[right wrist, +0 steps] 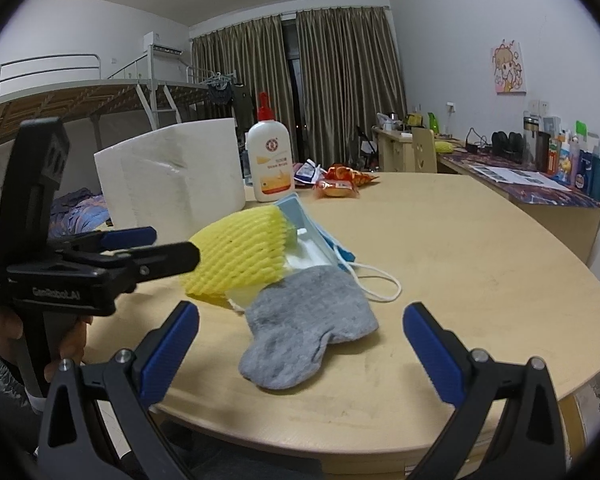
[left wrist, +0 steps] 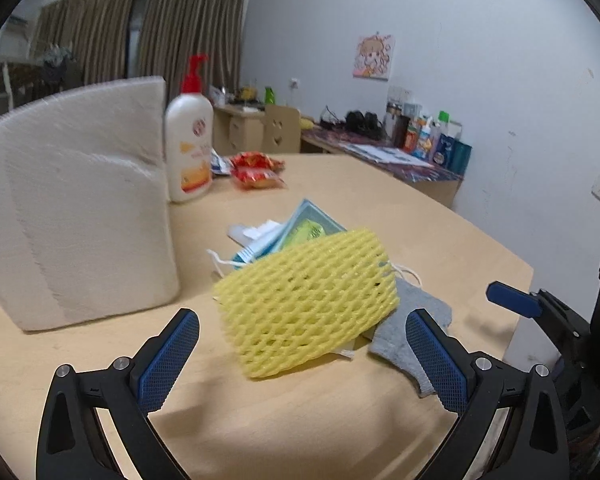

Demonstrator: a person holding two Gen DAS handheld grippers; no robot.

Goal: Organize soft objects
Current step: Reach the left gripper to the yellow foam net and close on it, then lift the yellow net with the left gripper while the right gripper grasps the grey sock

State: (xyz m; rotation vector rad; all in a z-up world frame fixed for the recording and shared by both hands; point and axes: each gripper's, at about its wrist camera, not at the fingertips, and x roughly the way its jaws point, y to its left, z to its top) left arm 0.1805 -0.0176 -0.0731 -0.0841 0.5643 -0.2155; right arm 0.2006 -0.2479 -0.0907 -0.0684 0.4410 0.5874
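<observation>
Left wrist view: the left gripper is spread wide, holding nothing, lined up on the yellow foam net as if to take it first.
Foam net: it lies on the tabletop, propped over a blue face mask and touching the grey sock.
Right gripper: wide and empty, facing the sock, probably its pick.
Pile: the soft things sit heaped together, unsorted.
White foam block: upright, left of the pile.

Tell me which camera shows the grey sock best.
The right wrist view. There the grey sock lies whole and unobstructed between the open right gripper's fingers. In the left wrist view the sock is partly hidden behind the yellow foam net and a finger.
</observation>
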